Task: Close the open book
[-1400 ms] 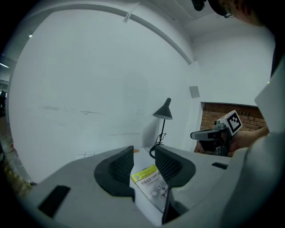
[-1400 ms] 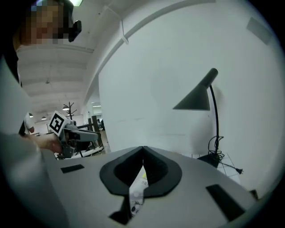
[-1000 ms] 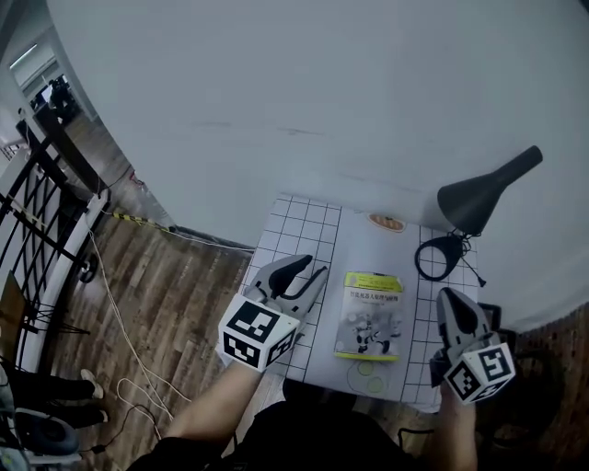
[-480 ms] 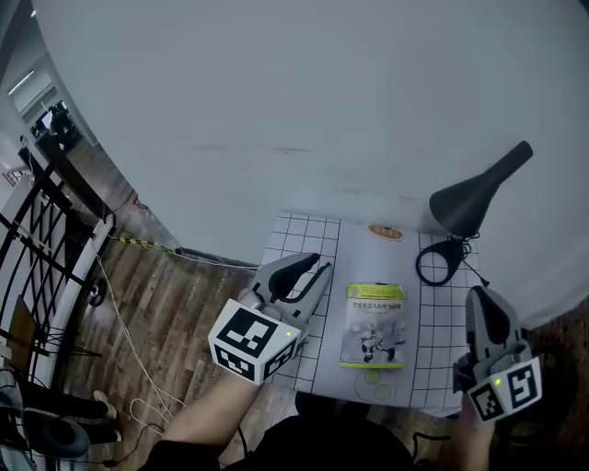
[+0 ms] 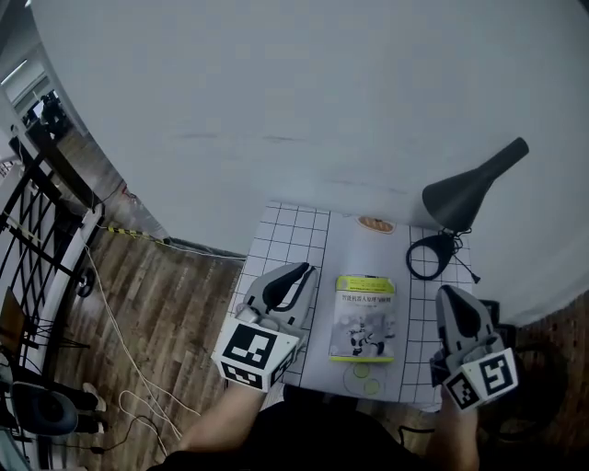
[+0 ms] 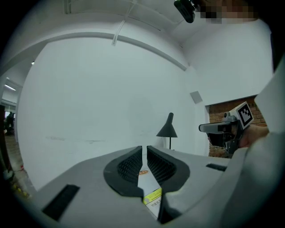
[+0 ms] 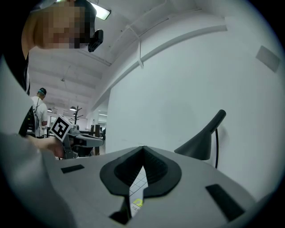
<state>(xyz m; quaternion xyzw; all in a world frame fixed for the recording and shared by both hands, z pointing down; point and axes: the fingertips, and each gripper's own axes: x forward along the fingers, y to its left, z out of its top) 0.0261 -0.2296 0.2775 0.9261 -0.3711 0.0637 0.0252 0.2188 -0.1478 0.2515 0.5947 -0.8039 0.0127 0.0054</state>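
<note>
Closed book [image 5: 365, 317] lies lower centre, long axis up-frame. The left gripper [image 5: 300, 270] is nearer, its jaws just closing to an empty slit. The right gripper [image 5: 451, 294] is clamped on nothing.

The book [image 5: 365, 315] lies on the table [image 5: 285, 235], lamp [image 5: 469, 189] behind at right.

Soft, even indoor light with one bright ceiling light [image 7: 103, 13]; sharp centres, fisheye-bent, dark-vignetted edges
</note>
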